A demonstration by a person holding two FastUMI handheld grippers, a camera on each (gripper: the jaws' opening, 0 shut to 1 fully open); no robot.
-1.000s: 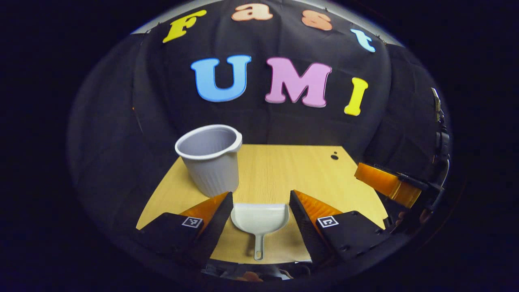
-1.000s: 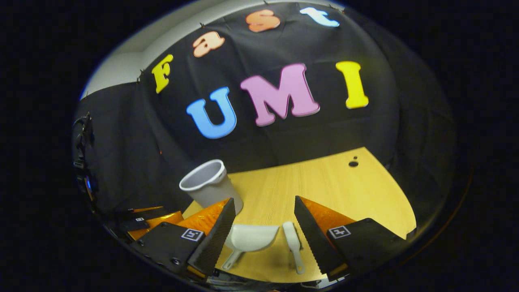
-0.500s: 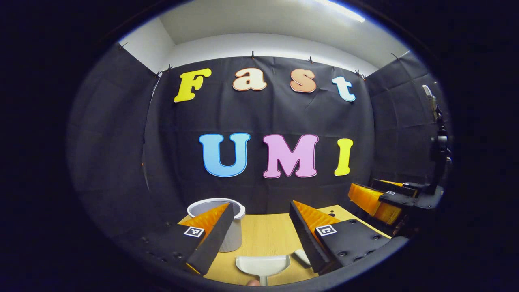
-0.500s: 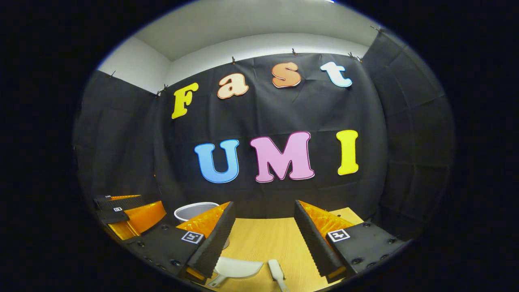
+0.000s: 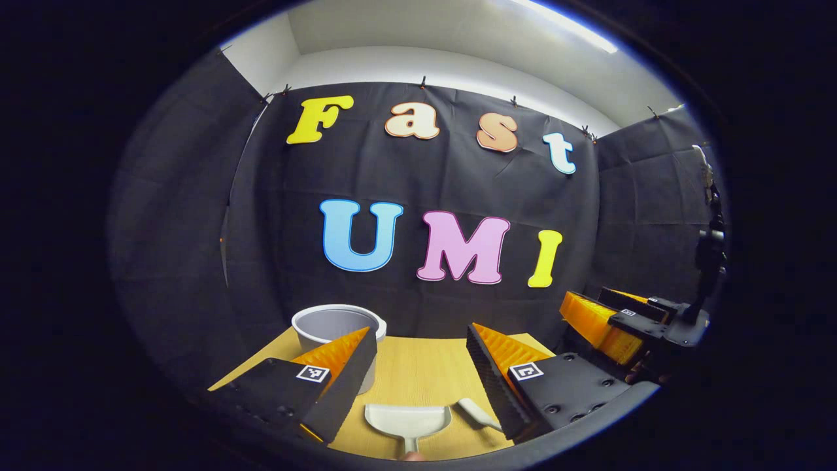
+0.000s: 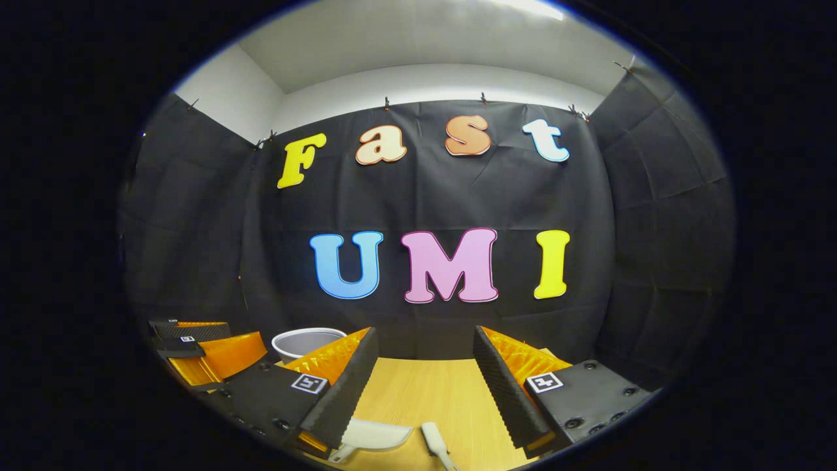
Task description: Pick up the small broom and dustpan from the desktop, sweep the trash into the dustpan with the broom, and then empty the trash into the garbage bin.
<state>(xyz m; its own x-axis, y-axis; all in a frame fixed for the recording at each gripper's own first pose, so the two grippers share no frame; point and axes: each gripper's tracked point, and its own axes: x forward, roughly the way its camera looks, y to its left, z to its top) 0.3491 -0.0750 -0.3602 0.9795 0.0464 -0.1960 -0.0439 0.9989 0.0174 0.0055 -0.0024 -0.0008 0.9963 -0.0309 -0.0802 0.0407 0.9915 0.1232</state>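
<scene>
Two light, stiff white plastic tools, the small dustpan (image 5: 407, 419) and the small broom (image 6: 435, 444), are best taken by their thin handles, while the left gripper (image 5: 418, 366) and the right gripper (image 6: 425, 373) are held wide open and empty above the wooden tabletop (image 5: 418, 366).

Both hand-held grippers have tilted up from the desktop (image 5: 418, 366).

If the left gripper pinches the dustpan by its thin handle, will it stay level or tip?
The dustpan looks like thin, stiff plastic, so probably light. Its wide scoop sits ahead of the narrow handle, so it may droop forward. The smooth handle might twist between the fingers.
</scene>
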